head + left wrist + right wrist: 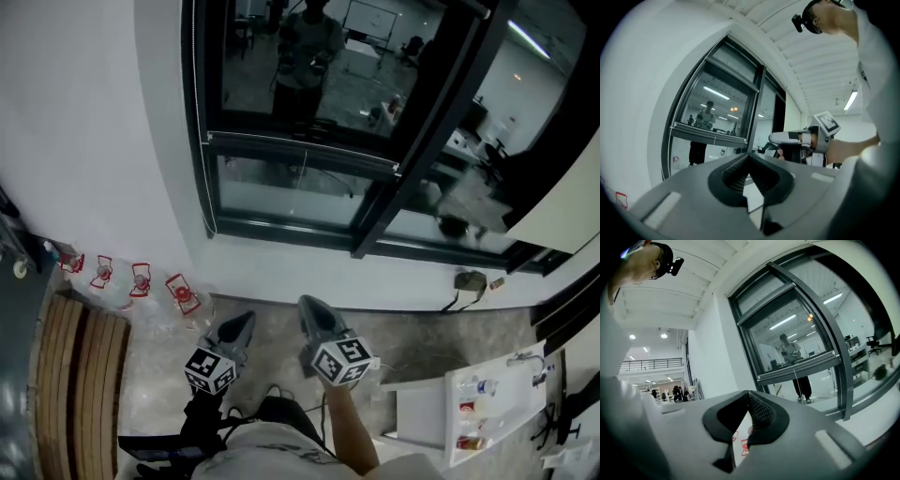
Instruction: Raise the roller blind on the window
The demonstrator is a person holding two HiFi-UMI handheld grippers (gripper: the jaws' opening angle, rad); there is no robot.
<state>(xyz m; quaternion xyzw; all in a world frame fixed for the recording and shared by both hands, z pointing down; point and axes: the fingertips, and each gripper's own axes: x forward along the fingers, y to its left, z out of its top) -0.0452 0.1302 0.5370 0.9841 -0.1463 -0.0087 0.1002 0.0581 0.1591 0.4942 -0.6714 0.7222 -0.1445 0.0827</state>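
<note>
The window (300,103) has a dark frame and reflects a person. A grey horizontal bar (300,150) crosses the pane, and a thin cord (795,383) hangs from its middle. A white bead chain (206,202) runs down the frame's left edge. Both grippers are held level below the sill, apart from the window. My left gripper (247,319) is shut with nothing in it, its tips (749,154) meeting. To its right, my right gripper (312,303) is shut and empty too, seen from the left gripper (771,137) and in its own view (747,393).
Several red-labelled water bottles (141,279) stand on the floor by the left wall, beside a slatted wooden bench (80,375). A power adapter (469,279) lies on the sill at right. A white table (422,412) stands at lower right. A cream panel (562,206) hangs at right.
</note>
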